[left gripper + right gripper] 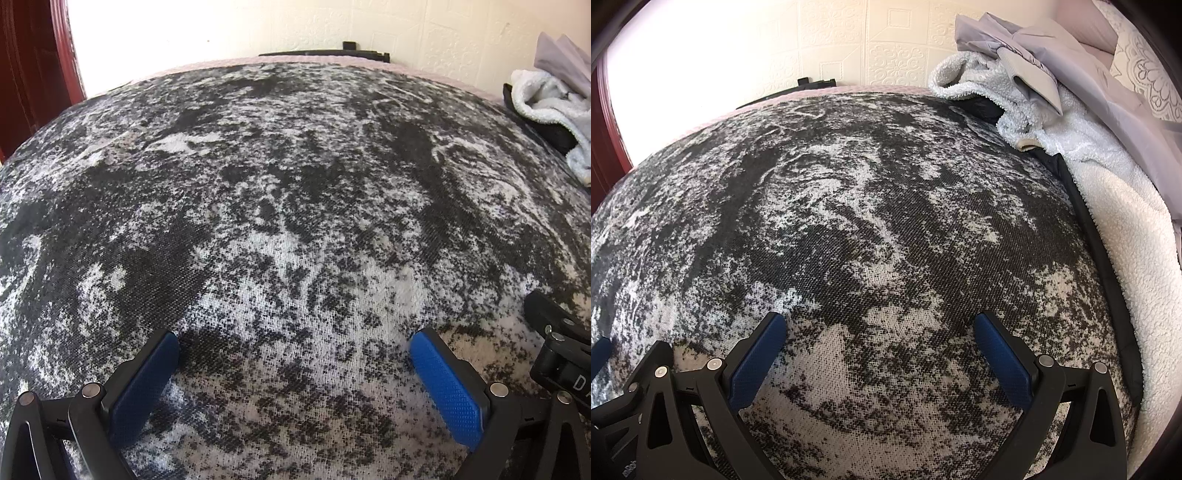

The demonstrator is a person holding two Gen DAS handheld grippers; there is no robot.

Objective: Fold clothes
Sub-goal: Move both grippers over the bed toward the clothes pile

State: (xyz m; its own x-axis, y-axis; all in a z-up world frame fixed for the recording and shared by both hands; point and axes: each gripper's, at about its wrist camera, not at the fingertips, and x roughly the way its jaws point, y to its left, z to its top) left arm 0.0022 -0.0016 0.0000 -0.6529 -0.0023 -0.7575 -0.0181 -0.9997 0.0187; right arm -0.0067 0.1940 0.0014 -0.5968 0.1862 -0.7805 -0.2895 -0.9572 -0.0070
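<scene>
A black-and-white mottled knit garment [295,221] lies spread flat, filling most of both views, w/ a pink bed cover [373,68] showing past its far edge. Left gripper [294,352] hovers just over the near part of the garment, fingers [447,384] spread wide, holding nothing. Right gripper [880,334] sits just beside it on the right, also low over the cloth, fingers [757,363] apart & empty. Whether either set touches the fabric can't be told. A pile of clothes [1052,122], white fleece & pale lilac, lies at the garment's far right edge, near a pale patterned wall [849,48].
</scene>
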